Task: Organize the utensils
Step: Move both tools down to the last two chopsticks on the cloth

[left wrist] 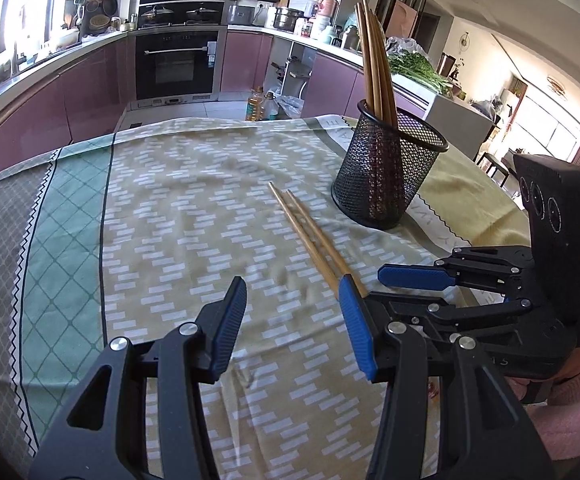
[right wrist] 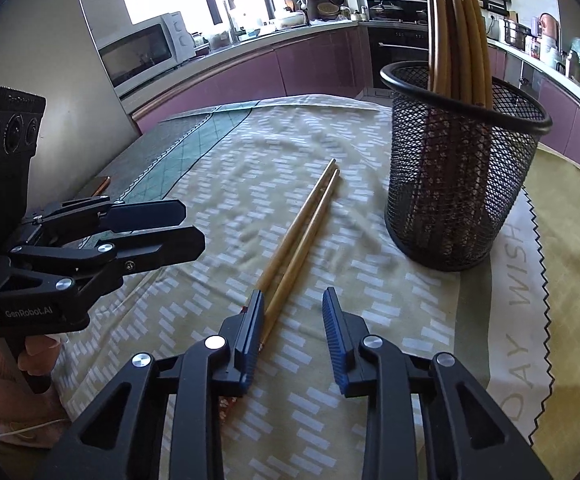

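Two hand-held black grippers with blue ribbed pads were seen over a table covered by a beige cloth (left wrist: 194, 216) patterned with pale rectangles, with a green diamond band along its left side.

Left gripper (left wrist: 292, 328): the jaws stood well apart, with only bare cloth between them. In its own view, the right pad (left wrist: 356, 332) lay in front of the near ends of a pair of long tan wooden chopsticks (left wrist: 310, 236); whether it touched them could not be told.

Right gripper (right wrist: 292, 340): the jaws were narrower than the left pair's but still parted. The near ends of the two chopsticks (right wrist: 302, 236) lay against the inner face of its left pad (right wrist: 250, 344); the right pad (right wrist: 340, 344) stood clear of them, so no clamp was shown. In the left wrist view this gripper (left wrist: 410, 280) appeared at the right, low over the cloth, held by a hand in a pink sleeve (left wrist: 570, 408).

Task objects: the loose pair lay flat and side by side on the cloth, running from the grippers away toward the far side. A black wire-mesh cylindrical holder (right wrist: 462, 168) stood upright to the right of them, near but apart, with several more tan chopsticks (right wrist: 456, 28) leaning inside it.

Open room: the cloth left of the loose pair was bare as far as the green band. At the far right of the holder, a zigzag-edged olive border (right wrist: 570, 280) of the cloth began.
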`<move>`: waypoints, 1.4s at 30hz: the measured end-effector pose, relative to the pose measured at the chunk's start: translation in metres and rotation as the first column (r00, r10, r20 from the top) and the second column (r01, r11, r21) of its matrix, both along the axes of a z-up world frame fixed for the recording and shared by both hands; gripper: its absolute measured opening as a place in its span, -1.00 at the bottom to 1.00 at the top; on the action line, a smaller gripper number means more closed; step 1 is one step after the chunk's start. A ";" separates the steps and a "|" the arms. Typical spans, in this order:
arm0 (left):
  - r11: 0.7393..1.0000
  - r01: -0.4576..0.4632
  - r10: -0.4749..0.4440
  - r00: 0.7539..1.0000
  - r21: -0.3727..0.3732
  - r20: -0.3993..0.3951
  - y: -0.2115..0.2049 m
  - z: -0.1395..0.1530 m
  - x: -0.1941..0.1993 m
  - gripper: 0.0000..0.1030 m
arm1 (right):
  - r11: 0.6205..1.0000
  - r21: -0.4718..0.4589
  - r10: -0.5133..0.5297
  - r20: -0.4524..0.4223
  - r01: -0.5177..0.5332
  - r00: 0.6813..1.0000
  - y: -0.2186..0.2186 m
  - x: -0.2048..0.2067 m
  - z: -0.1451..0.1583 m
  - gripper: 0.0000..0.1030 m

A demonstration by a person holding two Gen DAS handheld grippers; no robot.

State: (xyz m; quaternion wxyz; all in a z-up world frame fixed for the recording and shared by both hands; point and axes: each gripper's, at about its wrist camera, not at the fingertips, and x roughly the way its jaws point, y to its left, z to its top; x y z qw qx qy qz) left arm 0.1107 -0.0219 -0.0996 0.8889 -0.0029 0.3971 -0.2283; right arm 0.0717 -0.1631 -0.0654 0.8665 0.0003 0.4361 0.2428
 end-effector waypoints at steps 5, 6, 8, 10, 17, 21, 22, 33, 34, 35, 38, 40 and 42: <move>0.999 0.028 -0.028 0.999 0.035 -0.020 -0.010 -0.005 0.008 -0.13 | 1.000 0.003 -0.006 -0.004 0.006 1.000 -0.007 0.000 0.000 -0.50; 0.998 0.033 -0.032 0.999 0.047 -0.023 -0.013 -0.006 0.009 -0.13 | 1.000 0.003 -0.007 -0.005 0.007 1.000 -0.007 0.001 0.000 -0.50; 0.997 0.047 -0.045 0.998 0.060 -0.031 -0.019 -0.007 0.014 -0.15 | 1.000 0.006 -0.008 -0.006 0.008 1.000 -0.008 0.001 0.001 -0.50; 0.996 0.056 -0.054 0.998 0.070 -0.041 -0.024 -0.008 0.019 -0.16 | 1.000 0.004 -0.010 -0.006 0.010 1.000 -0.009 0.002 0.001 -0.50; 0.992 0.079 -0.072 0.995 0.103 -0.069 -0.038 -0.014 0.032 -0.22 | 1.000 0.006 -0.010 -0.008 0.010 1.000 -0.014 0.003 0.000 -0.50; 0.988 0.097 -0.085 0.991 0.124 -0.099 -0.047 -0.021 0.039 -0.33 | 1.000 0.003 -0.008 -0.008 0.008 1.000 -0.015 0.004 -0.001 -0.50; 0.987 0.099 -0.086 0.991 0.127 -0.107 -0.049 -0.023 0.039 -0.39 | 1.000 0.003 -0.007 -0.008 0.007 1.000 -0.015 0.004 -0.001 -0.50; 0.986 0.088 -0.072 0.991 0.140 -0.111 -0.043 -0.024 0.033 -0.68 | 1.000 -0.023 -0.008 0.002 0.008 1.000 -0.007 0.013 -0.002 -0.51; 0.987 0.083 -0.068 0.991 0.138 -0.111 -0.040 -0.024 0.033 -0.63 | 1.000 -0.027 -0.009 0.004 0.009 1.000 -0.006 0.015 -0.002 -0.52; 0.987 0.075 -0.060 0.992 0.140 -0.109 -0.039 -0.024 0.034 -0.58 | 0.999 -0.031 -0.009 0.006 0.010 1.000 -0.005 0.017 -0.001 -0.52; 0.988 0.068 -0.053 0.992 0.138 -0.115 -0.036 -0.023 0.039 -0.56 | 0.999 -0.051 -0.007 0.014 0.008 1.000 0.000 0.024 -0.001 -0.52; 0.988 0.069 -0.053 0.992 0.139 -0.116 -0.036 -0.023 0.042 -0.56 | 0.998 -0.068 -0.005 0.020 0.006 1.000 0.004 0.028 -0.001 -0.53; 0.988 0.071 -0.054 0.991 0.137 -0.125 -0.037 -0.024 0.047 -0.56 | 0.997 -0.076 -0.006 0.023 0.008 1.000 0.007 0.034 -0.001 -0.54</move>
